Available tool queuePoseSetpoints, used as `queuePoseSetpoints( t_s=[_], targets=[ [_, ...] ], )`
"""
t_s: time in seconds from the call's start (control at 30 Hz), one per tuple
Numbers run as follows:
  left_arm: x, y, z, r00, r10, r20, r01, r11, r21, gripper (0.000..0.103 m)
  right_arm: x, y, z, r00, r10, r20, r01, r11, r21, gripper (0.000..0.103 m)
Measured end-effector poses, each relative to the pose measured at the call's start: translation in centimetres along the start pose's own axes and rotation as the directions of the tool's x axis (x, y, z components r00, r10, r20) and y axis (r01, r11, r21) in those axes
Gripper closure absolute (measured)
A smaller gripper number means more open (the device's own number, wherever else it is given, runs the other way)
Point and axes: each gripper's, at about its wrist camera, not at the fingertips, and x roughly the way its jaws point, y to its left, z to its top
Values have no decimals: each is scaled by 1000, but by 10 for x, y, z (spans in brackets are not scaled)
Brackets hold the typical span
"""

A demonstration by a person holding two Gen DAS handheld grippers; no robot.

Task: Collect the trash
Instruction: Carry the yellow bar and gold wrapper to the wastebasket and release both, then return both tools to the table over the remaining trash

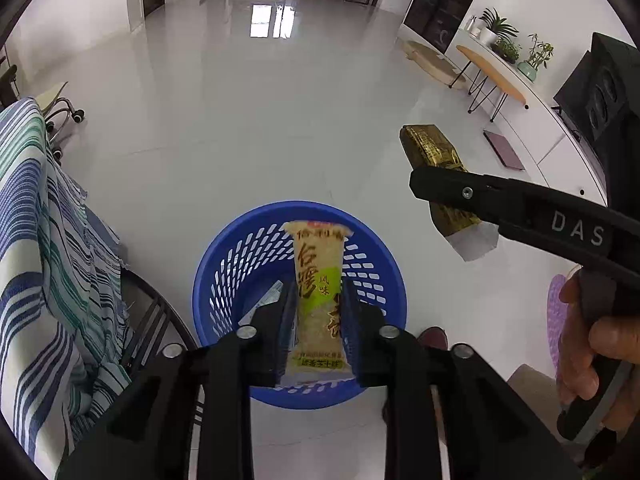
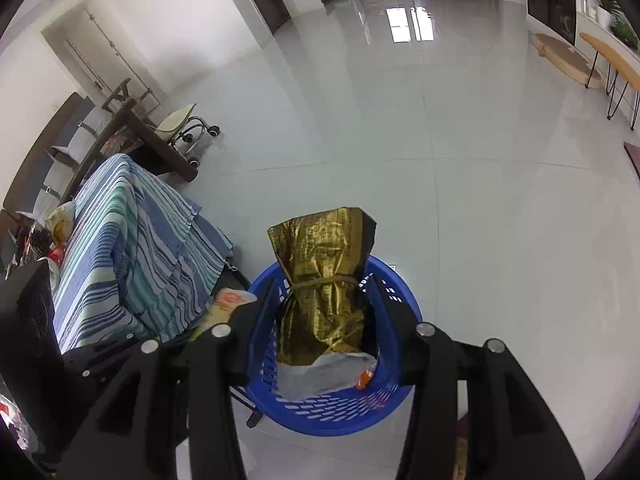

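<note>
My left gripper is shut on a beige and green snack wrapper and holds it above the blue slotted basket on the floor. My right gripper is shut on a crumpled gold foil bag and holds it over the same basket. The right gripper also shows in the left wrist view, up and to the right of the basket, with the gold bag in it. The basket holds some wrappers.
A table under a blue-green striped cloth stands left of the basket, with clutter on it. A wheeled chair is farther left. A wooden side table and plants stand along the right wall. Open tiled floor lies ahead.
</note>
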Motion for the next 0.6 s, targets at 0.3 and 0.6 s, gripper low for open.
queuePoseSetpoints(
  t_s=[0.3, 0.6],
  targets=[
    [-49, -3, 0, 996, -13, 92, 12, 1000, 9, 24, -45, 2, 6, 987, -34, 155, 34, 999, 3, 25],
    [-146, 23, -74, 984, 21, 179, -23, 1000, 9, 12, -63, 82, -33, 970, -6, 242, 49, 985, -168, 9]
  ],
)
